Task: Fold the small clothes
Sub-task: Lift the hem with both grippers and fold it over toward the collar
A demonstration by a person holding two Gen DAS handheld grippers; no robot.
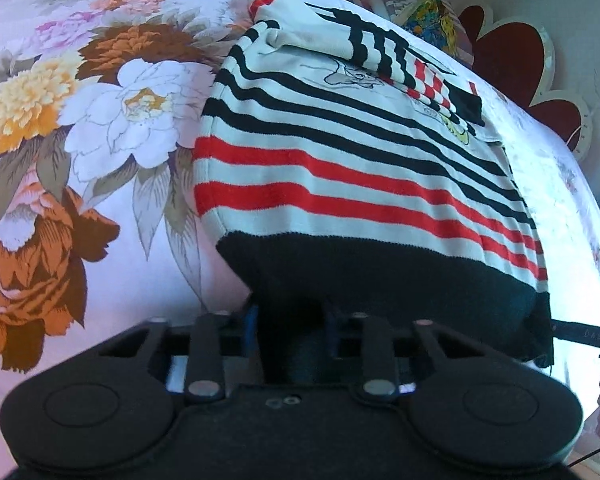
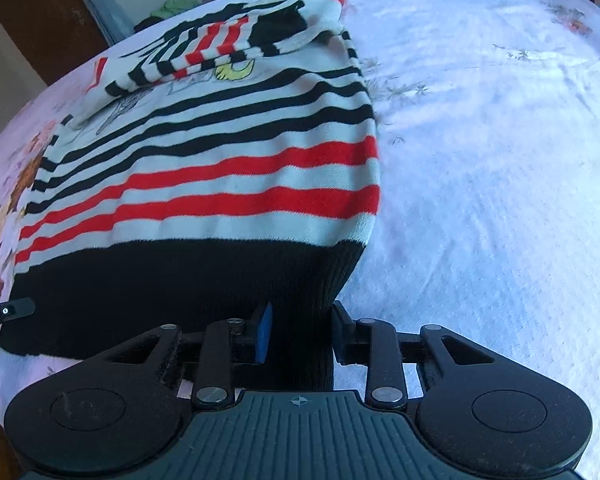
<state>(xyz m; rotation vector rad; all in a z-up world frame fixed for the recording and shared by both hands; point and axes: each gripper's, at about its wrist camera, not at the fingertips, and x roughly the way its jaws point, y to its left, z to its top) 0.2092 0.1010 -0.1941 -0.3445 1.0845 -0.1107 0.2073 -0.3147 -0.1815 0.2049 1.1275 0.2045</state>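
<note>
Floral bedsheet [image 1: 100, 120] spreads under your work. Your left gripper [image 1: 292, 320] and right gripper [image 2: 300, 328] reach low and level, each pinching the black hem [image 2: 160, 280] of the striped sweater [image 1: 340, 152] at opposite corners. Folded sleeves [image 2: 220, 52] lie across its chest; a red headboard [image 1: 516, 64] stands beyond.
</note>
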